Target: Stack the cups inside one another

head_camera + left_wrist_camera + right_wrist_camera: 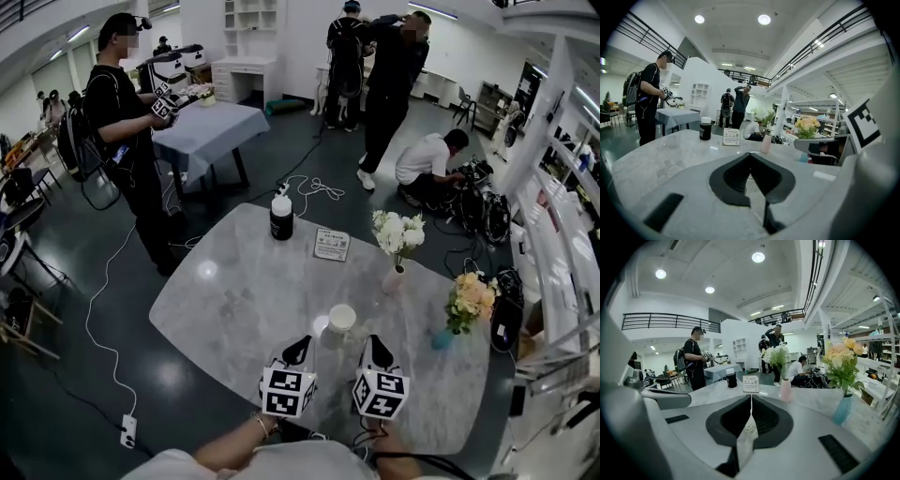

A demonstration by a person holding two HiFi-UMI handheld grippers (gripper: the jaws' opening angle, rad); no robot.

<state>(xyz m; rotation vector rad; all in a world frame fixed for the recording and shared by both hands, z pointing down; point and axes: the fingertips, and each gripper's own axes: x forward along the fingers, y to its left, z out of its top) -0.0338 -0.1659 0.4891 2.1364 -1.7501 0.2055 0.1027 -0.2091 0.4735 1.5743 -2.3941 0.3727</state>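
Note:
A white cup (339, 320) stands upright on the marble table (234, 300), near its front edge. In the head view my left gripper (301, 344) is just to the cup's near left and my right gripper (374, 343) just to its near right. Neither touches it. The left gripper (750, 155) has its dark jaws pressed together at the tips with nothing between them. The right gripper (751, 397) is likewise shut and empty. The jaws hide the cup in both gripper views.
A black bottle (281, 217) and a small card sign (332, 244) stand at the table's far side. A pink vase of white flowers (397, 246) and a blue vase of orange flowers (466, 305) stand to the right. Several people and floor cables lie beyond.

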